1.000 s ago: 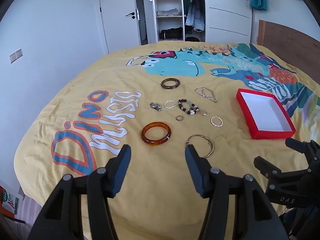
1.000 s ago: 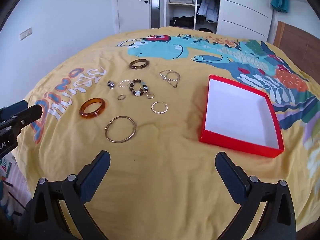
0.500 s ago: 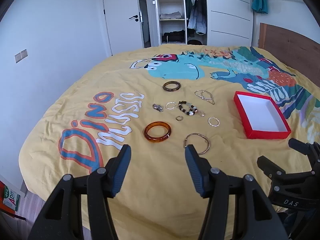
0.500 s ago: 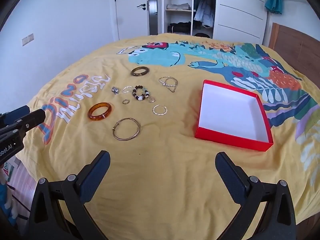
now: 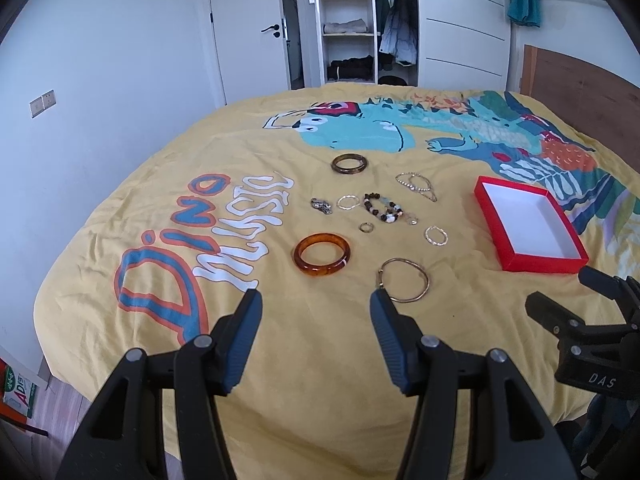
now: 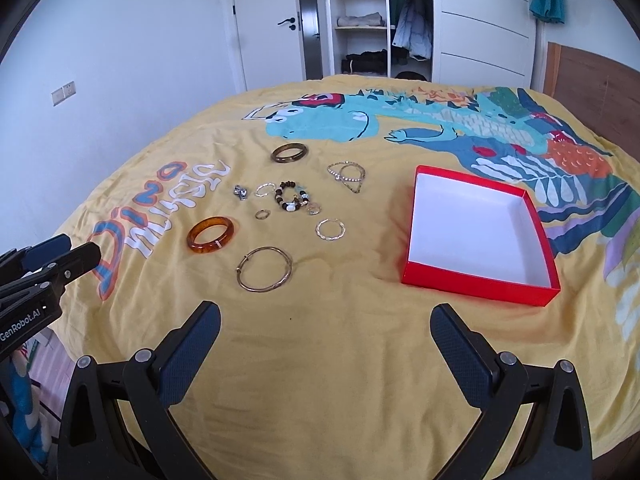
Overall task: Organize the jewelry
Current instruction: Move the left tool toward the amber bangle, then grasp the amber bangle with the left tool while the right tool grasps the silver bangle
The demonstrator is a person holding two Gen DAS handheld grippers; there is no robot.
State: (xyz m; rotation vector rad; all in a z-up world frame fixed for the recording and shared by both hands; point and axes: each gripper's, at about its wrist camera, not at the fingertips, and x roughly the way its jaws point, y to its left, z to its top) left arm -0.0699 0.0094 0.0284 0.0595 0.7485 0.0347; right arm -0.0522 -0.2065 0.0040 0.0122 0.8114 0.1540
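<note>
Above the near edge of a yellow dinosaur-print bedspread [image 5: 320, 360], both handheld grippers hang clear of the cloth, empty. Left gripper [image 5: 316, 312]: fingers [image 5: 244, 332] moderately apart, nothing between the blue ribbed pads and nothing touched; in its own view the right pad overlaps the near-left rim of the thin gold bangle [image 5: 404, 285], but the right wrist view shows this gripper well to the left of the jewelry, so there is no contact. Right gripper [image 6: 326, 328]: fingers [image 6: 460, 344] spread wide, noticeably wider than the left pair, gripping nothing, with bare cloth between them.

Jewelry, all loose on the bedspread:
- amber bangle [image 5: 322, 255], left of the thin gold bangle and apart from it
- dark tortoiseshell bangle [image 5: 349, 163], farthest from the grippers
- beaded bracelet [image 5: 382, 208] of dark and pale beads, at the centre of the cluster
- small ring [image 5: 366, 227], just nearer than the beads
- twisted silver hoop [image 5: 436, 236], to the right
- pale thin hoop [image 5: 349, 202] and small silver trinket [image 5: 322, 206], to the left of the beads
- fine chain bracelets [image 5: 416, 184], tangled together, beyond

Red tray-like box [image 6: 480, 284] with a white interior: to the right of the cluster, apart from it, nothing inside.
</note>
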